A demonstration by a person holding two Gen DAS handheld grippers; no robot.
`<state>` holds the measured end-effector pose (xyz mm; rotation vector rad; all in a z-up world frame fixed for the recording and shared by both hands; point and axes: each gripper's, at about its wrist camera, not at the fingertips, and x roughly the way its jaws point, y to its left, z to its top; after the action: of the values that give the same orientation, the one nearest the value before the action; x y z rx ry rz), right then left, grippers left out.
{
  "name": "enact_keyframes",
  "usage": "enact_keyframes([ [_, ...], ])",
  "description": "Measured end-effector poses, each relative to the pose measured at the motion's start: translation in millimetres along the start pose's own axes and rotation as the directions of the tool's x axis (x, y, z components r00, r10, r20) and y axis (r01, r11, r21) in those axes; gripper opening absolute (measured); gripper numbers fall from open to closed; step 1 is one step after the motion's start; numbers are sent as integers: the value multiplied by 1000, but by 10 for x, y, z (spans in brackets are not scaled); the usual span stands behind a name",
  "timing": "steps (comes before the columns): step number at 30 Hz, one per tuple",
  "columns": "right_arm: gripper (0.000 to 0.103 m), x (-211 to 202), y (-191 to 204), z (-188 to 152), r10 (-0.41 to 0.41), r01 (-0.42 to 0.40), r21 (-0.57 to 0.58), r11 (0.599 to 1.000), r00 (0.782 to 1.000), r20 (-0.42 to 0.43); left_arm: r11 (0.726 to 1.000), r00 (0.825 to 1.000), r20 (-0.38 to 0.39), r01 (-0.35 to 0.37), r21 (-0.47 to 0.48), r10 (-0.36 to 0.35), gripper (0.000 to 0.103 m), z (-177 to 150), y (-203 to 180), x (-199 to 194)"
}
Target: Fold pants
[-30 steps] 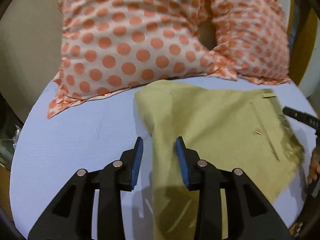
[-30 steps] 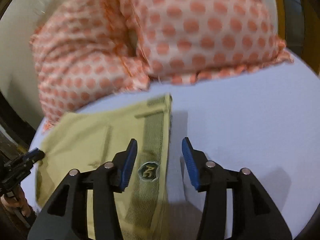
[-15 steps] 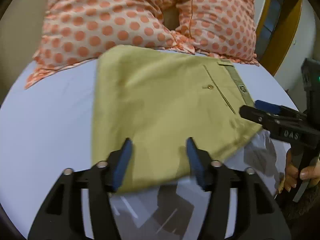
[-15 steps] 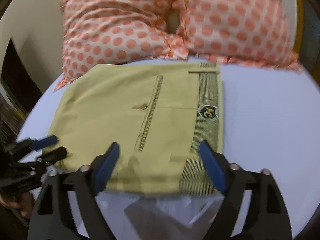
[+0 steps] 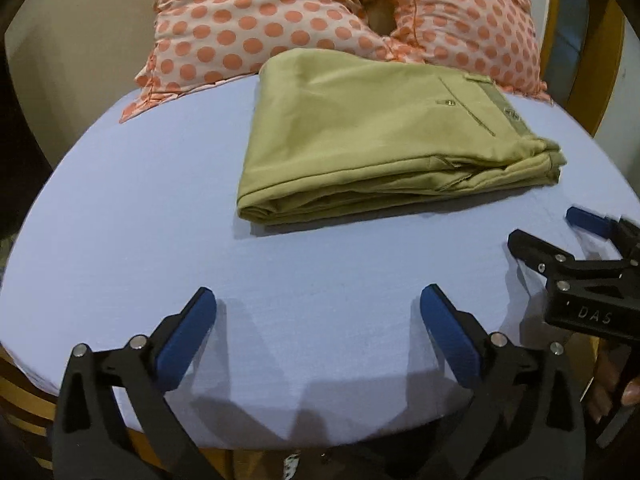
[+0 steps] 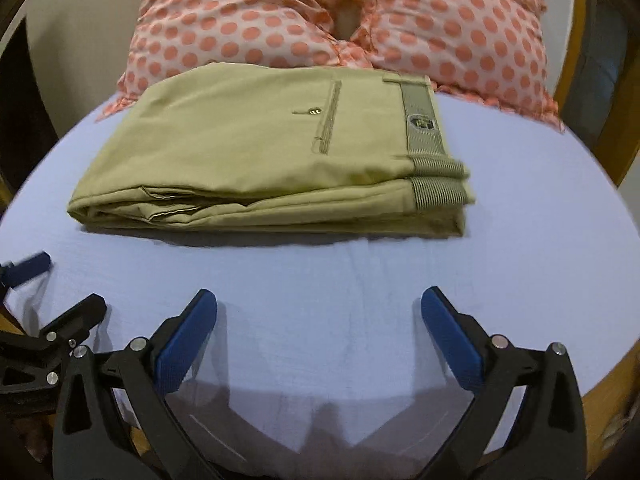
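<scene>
Jaws spread wide on both tools, nothing between them. Left gripper [image 5: 318,320] and right gripper [image 6: 319,320] hover over the near edge of the blue sheet [image 5: 140,200], apart from the cloth. Pants [image 6: 260,148], olive, lie folded in a stacked rectangle at 12 o'clock from the right gripper, waistband [image 6: 422,124] at its 1 o'clock, far edge touching the polka-dot pillows [image 6: 248,28].
</scene>
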<state>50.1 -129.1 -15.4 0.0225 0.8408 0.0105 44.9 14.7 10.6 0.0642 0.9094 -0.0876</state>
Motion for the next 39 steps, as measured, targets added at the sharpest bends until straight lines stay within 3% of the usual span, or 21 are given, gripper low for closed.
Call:
enact_keyframes([
  [39,102,-19,4,-39,4,-3,-6,1000,1000,29,1000,1000,28,-5,-4,5,101,-25,49,-11],
])
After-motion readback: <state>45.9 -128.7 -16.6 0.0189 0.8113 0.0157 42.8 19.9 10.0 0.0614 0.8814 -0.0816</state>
